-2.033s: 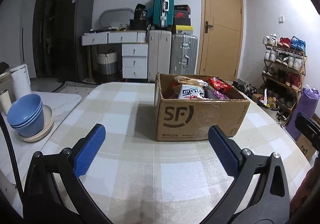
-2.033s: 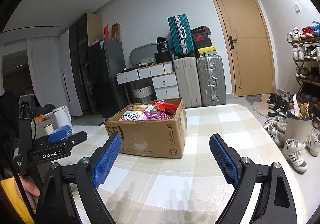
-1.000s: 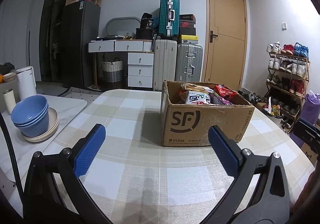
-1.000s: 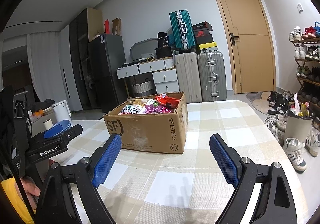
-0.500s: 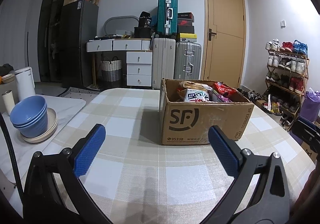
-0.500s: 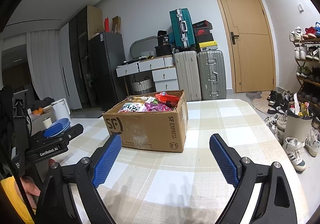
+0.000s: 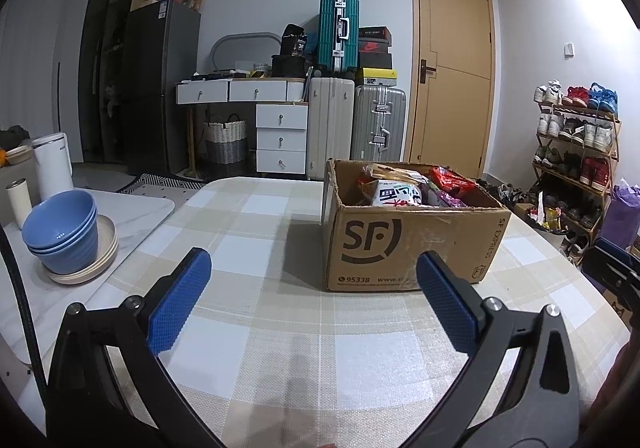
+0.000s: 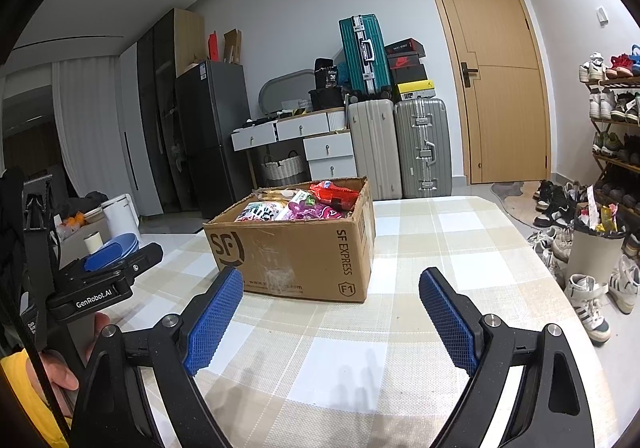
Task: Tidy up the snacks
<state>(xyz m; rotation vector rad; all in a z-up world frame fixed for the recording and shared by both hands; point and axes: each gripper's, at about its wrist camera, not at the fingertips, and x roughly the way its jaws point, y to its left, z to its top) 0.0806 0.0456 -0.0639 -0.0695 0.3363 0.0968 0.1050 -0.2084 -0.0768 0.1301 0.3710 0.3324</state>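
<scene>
An open cardboard box printed "SF" stands on the checked tablecloth, filled with snack packets: a white bag, red and purple ones. In the right wrist view the same box shows its packets from the other corner. My left gripper hovers open above the cloth, short of the box and a little left of it, nothing between its blue pads. My right gripper is open too, empty, near the box's front right corner. The left gripper's body appears at the left edge of the right wrist view.
Stacked blue bowls on a plate sit on a white marble counter left of the table, with a white kettle behind. A shoe rack and shoes on the floor lie right of the table edge.
Both views shifted slightly over the last two seconds; the box now sits a bit lower and nearer in frame. In the last half second almost nothing moved. Both grippers stayed open.
</scene>
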